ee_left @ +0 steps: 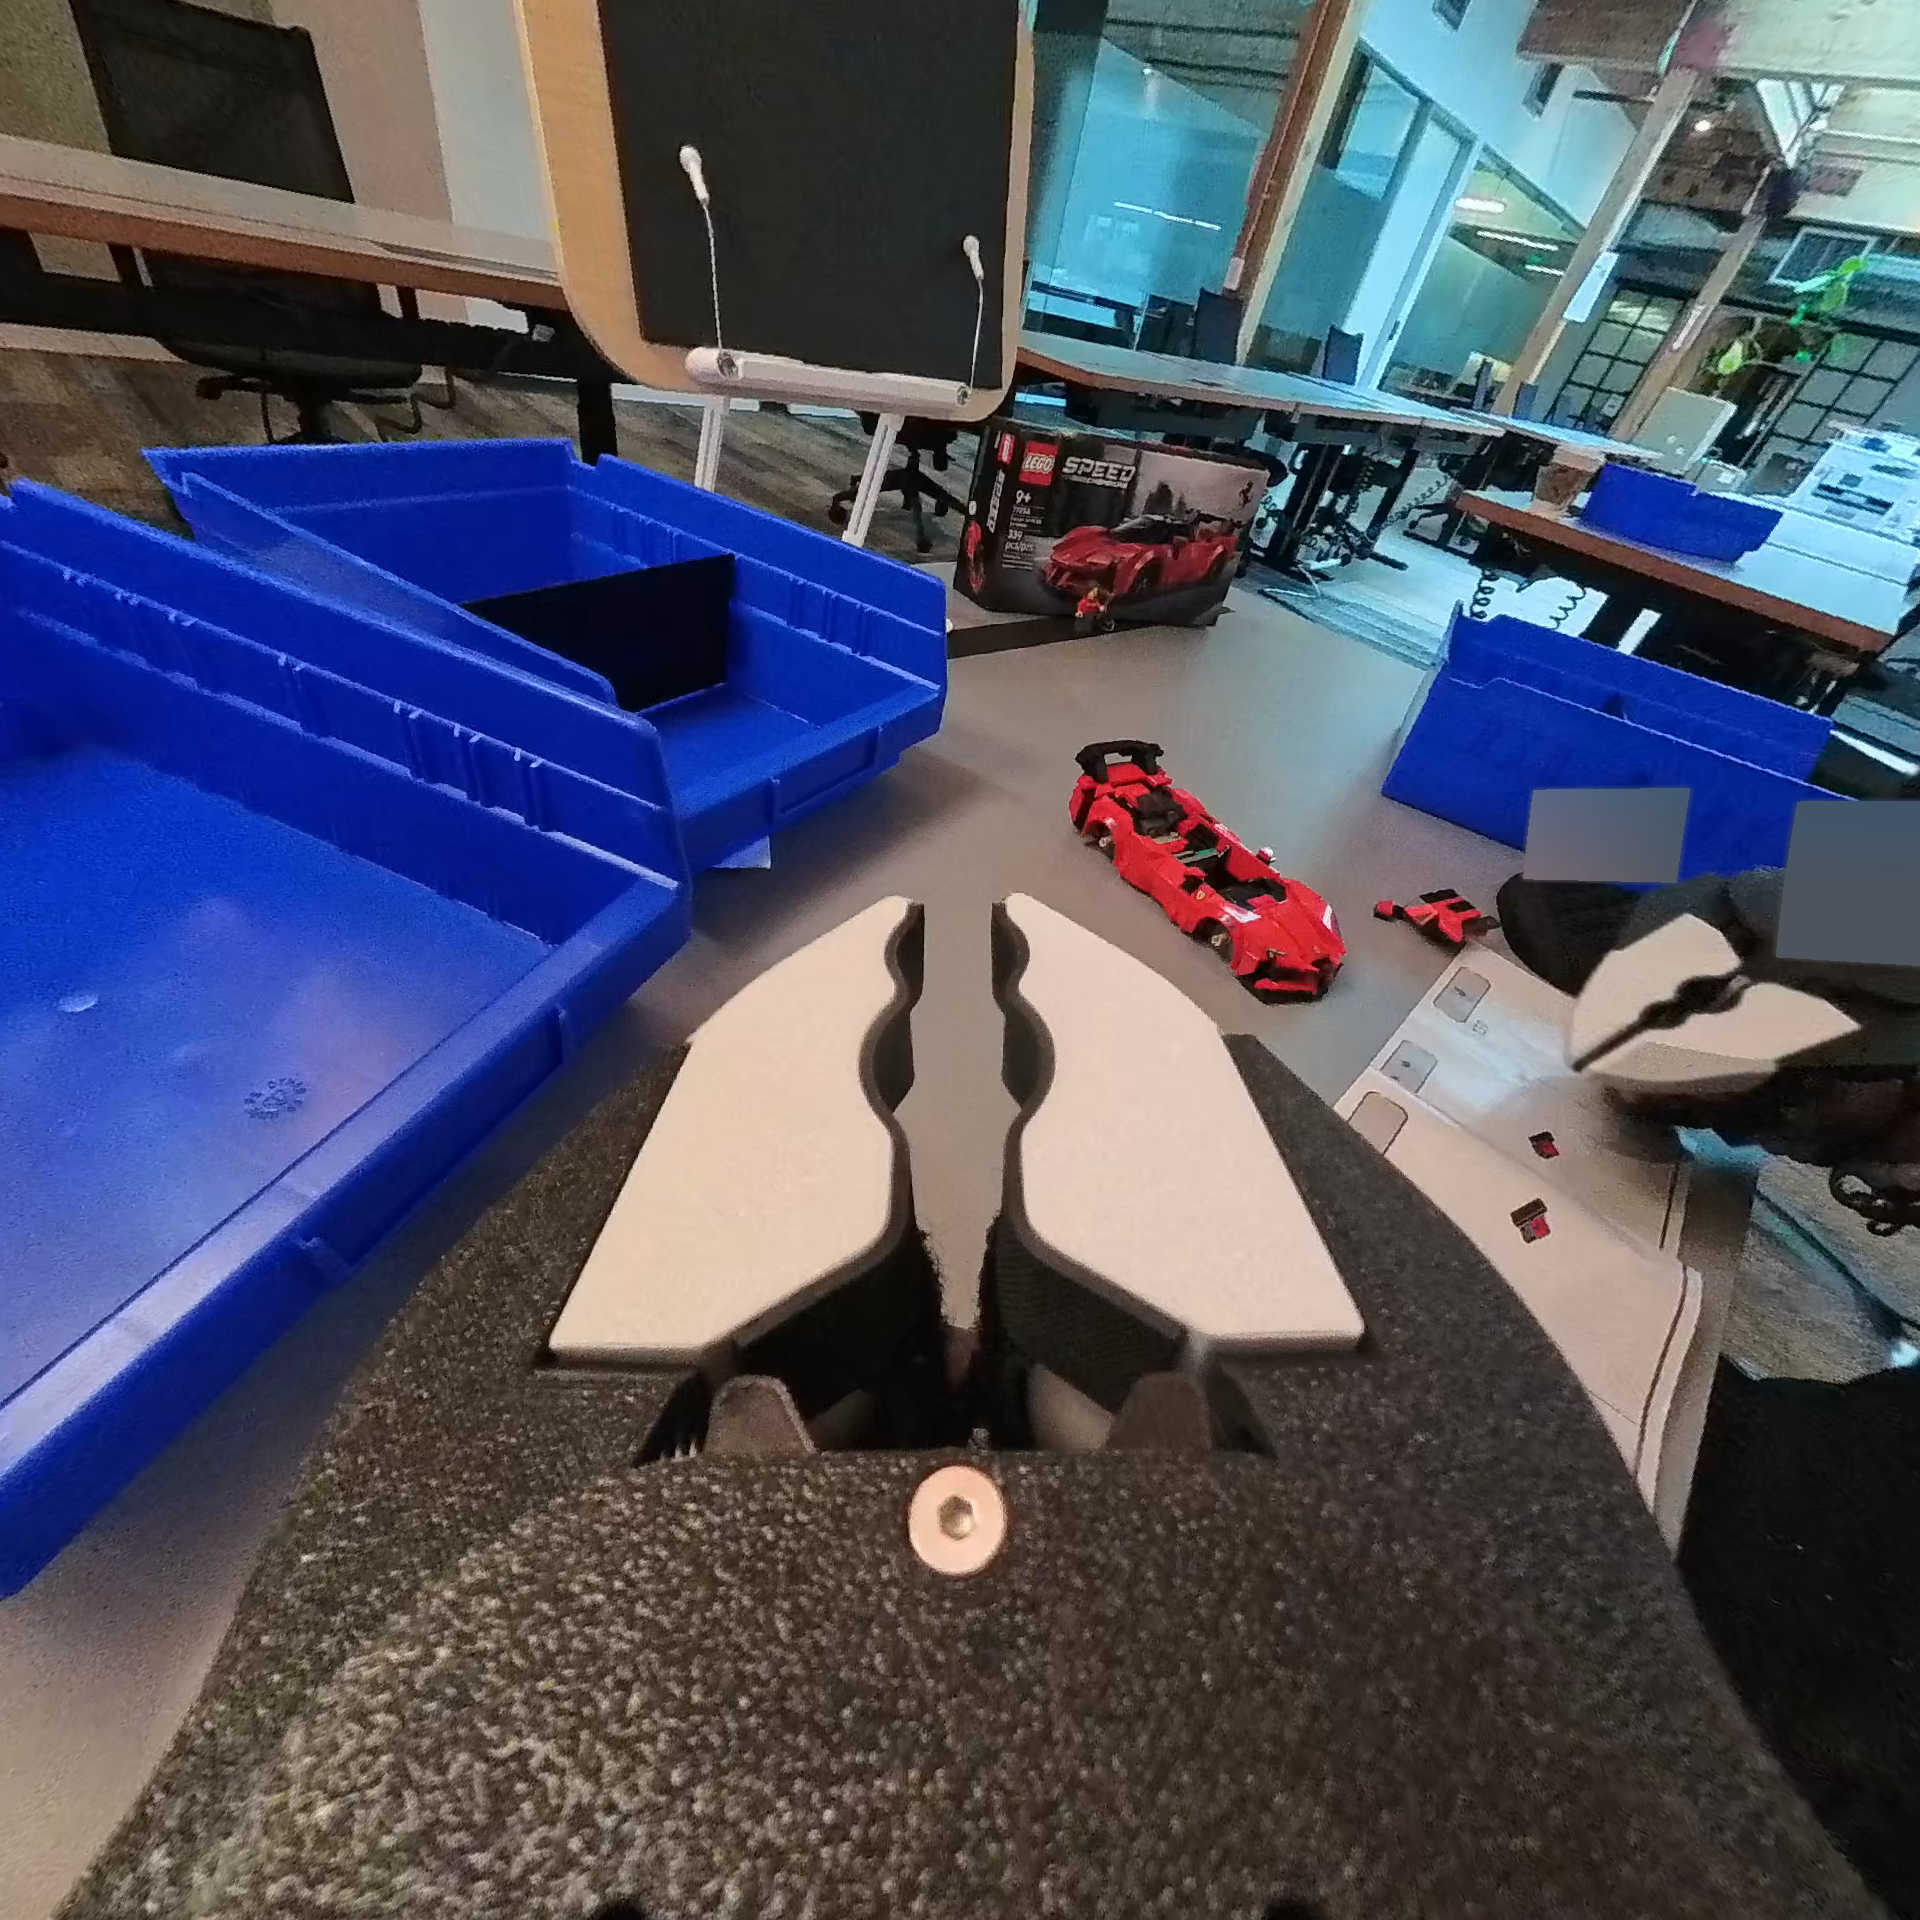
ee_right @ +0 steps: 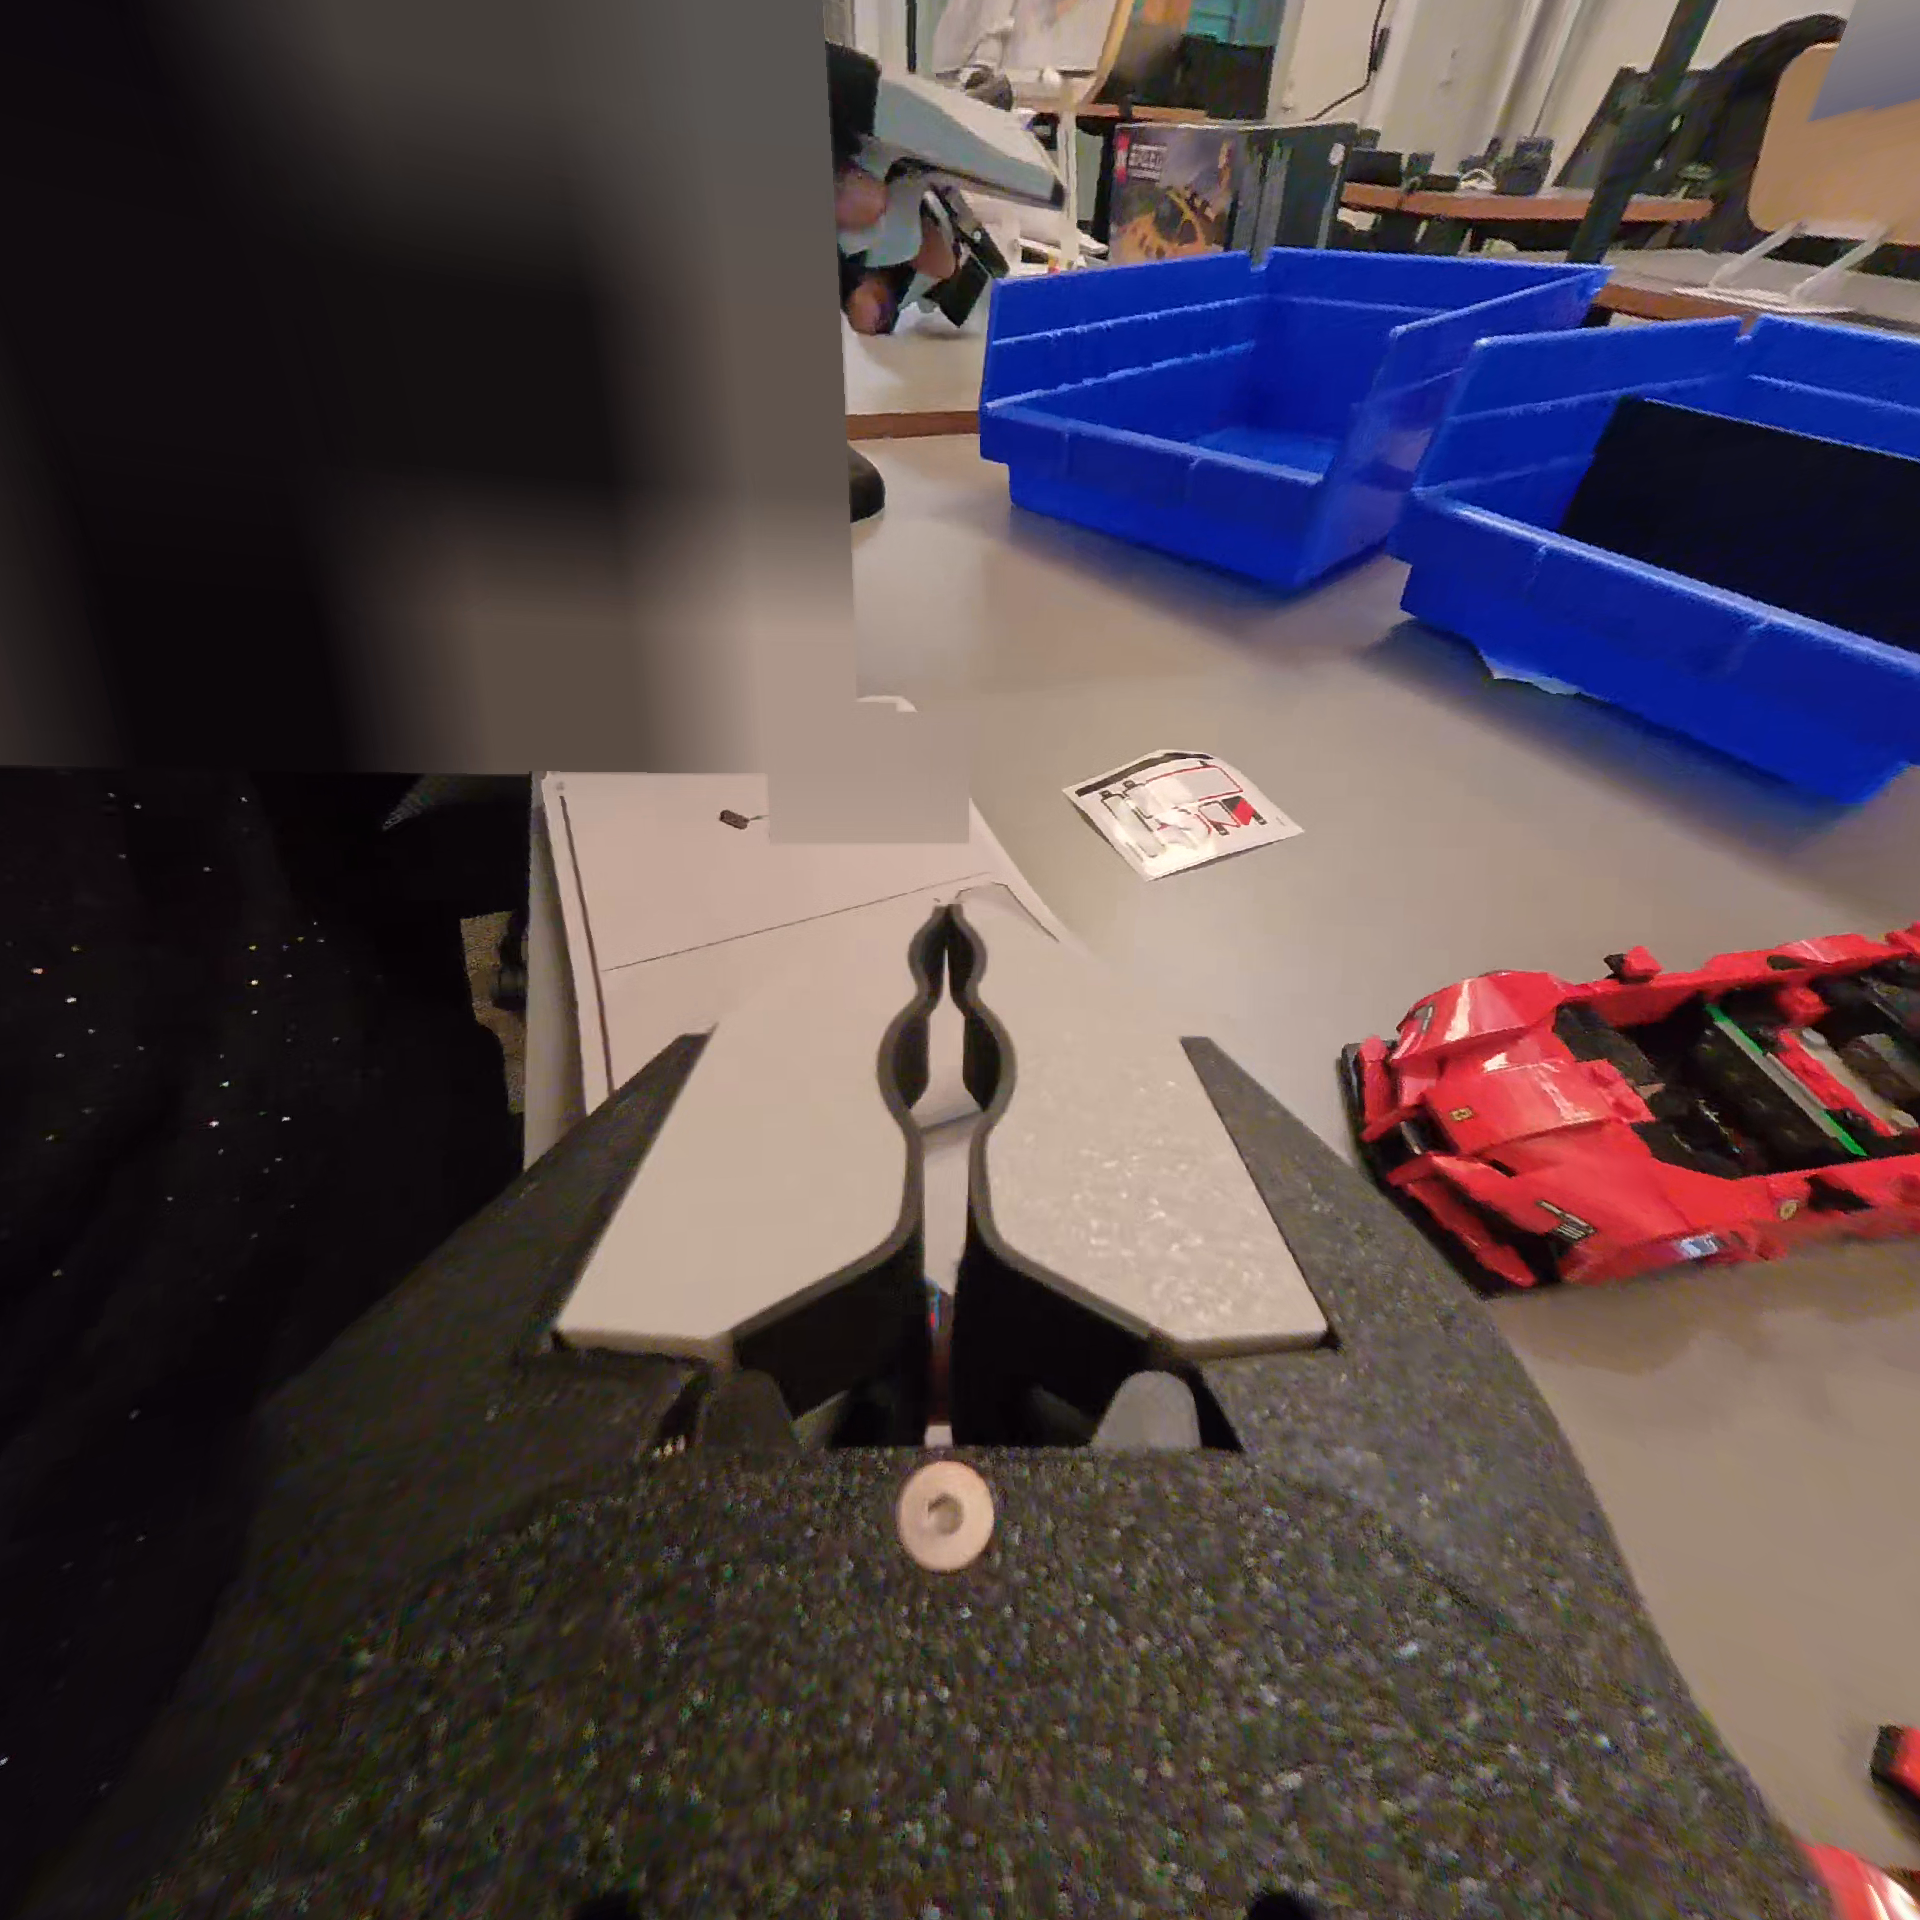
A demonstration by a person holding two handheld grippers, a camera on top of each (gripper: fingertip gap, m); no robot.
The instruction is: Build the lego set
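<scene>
The red lego car [ee_left: 1205, 873] stands on the grey table, ahead and to the right of my left gripper [ee_left: 956, 914]. That gripper is open by a narrow gap and holds nothing. A small red and black sub-assembly [ee_left: 1439, 916] lies just right of the car. My right gripper [ee_right: 948, 920] is shut, its tips touching with nothing visible between them, over a white paper sheet [ee_right: 748, 894]. It also shows in the left wrist view [ee_left: 1704, 1013]. In the right wrist view the car [ee_right: 1621, 1112] lies to the gripper's right.
Two blue bins [ee_left: 312, 935] [ee_left: 727, 644] stand at the left and another [ee_left: 1600, 748] at the right. The set's box [ee_left: 1112, 540] stands behind the car. Small red pieces [ee_left: 1529, 1218] lie on the white sheet. A sticker sheet [ee_right: 1179, 810] lies on the table. One gripper's finger ends stand about 25 cm off the other's.
</scene>
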